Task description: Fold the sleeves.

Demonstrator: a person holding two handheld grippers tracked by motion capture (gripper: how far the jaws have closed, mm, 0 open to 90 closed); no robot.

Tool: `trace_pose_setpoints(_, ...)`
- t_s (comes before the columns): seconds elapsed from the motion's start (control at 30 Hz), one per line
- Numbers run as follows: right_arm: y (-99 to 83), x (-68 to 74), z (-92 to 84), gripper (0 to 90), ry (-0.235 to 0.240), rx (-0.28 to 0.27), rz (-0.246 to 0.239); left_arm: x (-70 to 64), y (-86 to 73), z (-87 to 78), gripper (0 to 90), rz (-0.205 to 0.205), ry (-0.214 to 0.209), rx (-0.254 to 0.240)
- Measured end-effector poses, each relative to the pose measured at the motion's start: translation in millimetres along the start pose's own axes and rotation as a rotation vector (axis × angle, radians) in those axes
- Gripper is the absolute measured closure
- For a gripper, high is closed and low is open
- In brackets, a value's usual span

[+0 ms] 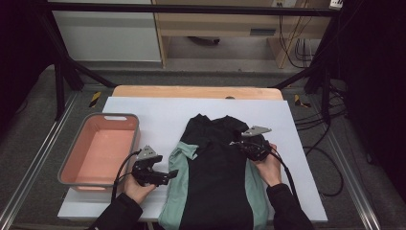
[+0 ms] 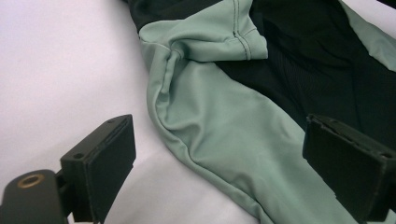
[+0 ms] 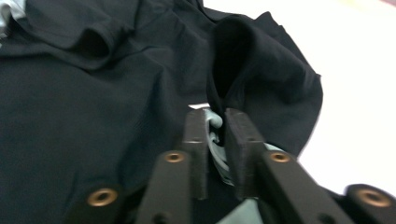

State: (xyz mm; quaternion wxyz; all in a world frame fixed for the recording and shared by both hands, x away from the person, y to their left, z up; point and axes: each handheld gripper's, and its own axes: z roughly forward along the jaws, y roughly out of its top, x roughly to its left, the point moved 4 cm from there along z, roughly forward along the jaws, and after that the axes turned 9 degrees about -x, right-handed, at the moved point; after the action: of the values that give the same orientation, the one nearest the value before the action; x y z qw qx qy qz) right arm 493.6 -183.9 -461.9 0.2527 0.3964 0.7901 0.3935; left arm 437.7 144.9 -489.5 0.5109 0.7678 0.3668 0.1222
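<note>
A wooden table [image 1: 143,91] carries a white sheet [image 1: 158,115] that covers nearly all of its top. On the sheet's left side stands a grey tub [image 1: 79,148] with a pink inside. A black and green garment [image 1: 215,167] lies spread at the middle, its lower end hanging over the near edge.

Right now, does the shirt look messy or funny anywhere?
A bit. The black and green shirt lies folded but untidy: its right sleeve stands up in a puffy fold where the right gripper pinches the cloth, and the green side is wrinkled. Nothing looks torn.
</note>
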Motion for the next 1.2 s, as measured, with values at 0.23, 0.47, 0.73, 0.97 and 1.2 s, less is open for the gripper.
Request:
trace_pose_setpoints(0.23, 3.2, -1.4, -3.2, 64.4, 0.037, -0.036, 0.025, 0.3, 0.2, -0.3, 9.2, 0.003, 0.001, -0.002)
trace_pose_setpoints(0.47, 3.5, -10.4, -8.8, 51.5, 0.008, -0.046, 0.003, -0.4, 0.2, -0.2, 9.2, 0.003, 0.000, -0.003)
trace_pose_setpoints(0.73, -5.3, -8.1, 0.4, 80.5, 0.030, 0.022, 0.005, -0.4, 0.1, 0.0, 9.2, 0.003, 0.000, -0.002)
trace_pose_setpoints(0.97, -1.7, -9.6, -2.3, 88.8, 0.054, 0.017, 0.056, 0.0, 0.0, 0.2, 9.2, 0.002, 0.002, 0.002)
trace_pose_setpoints(1.2, 15.3, 6.0, 12.1, 88.8, 0.077, -0.011, 0.043, -0.2, 0.9, -0.8, 9.2, 0.003, 0.001, -0.005)
